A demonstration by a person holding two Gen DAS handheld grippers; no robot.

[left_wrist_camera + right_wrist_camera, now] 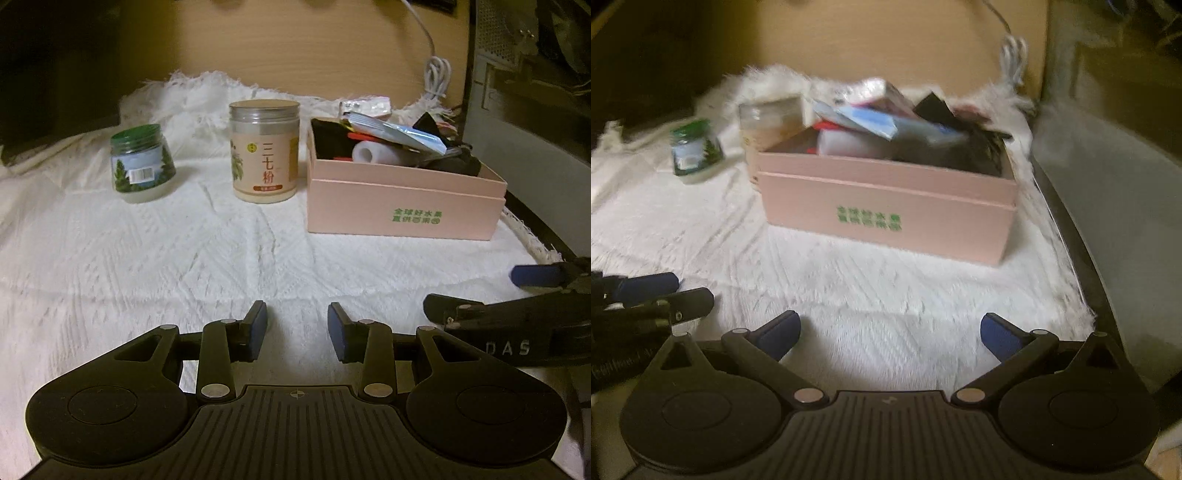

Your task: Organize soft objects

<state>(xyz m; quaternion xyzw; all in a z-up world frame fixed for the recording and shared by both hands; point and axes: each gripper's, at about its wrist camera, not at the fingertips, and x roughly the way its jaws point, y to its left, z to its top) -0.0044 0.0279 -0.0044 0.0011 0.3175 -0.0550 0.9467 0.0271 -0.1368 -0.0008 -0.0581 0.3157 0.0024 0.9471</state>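
Now both grippers wait over the white cloth (147,266), in front of the pink box (402,206).

The left gripper (297,330) has its jaws apart with nothing between; the right gripper (889,334) is spread wider, also without a load. The box stands near the right edge of the cloth, filled with packets and dark soft things. Left of it stand a tall jar (264,151) and a green-lidded jar (142,162).
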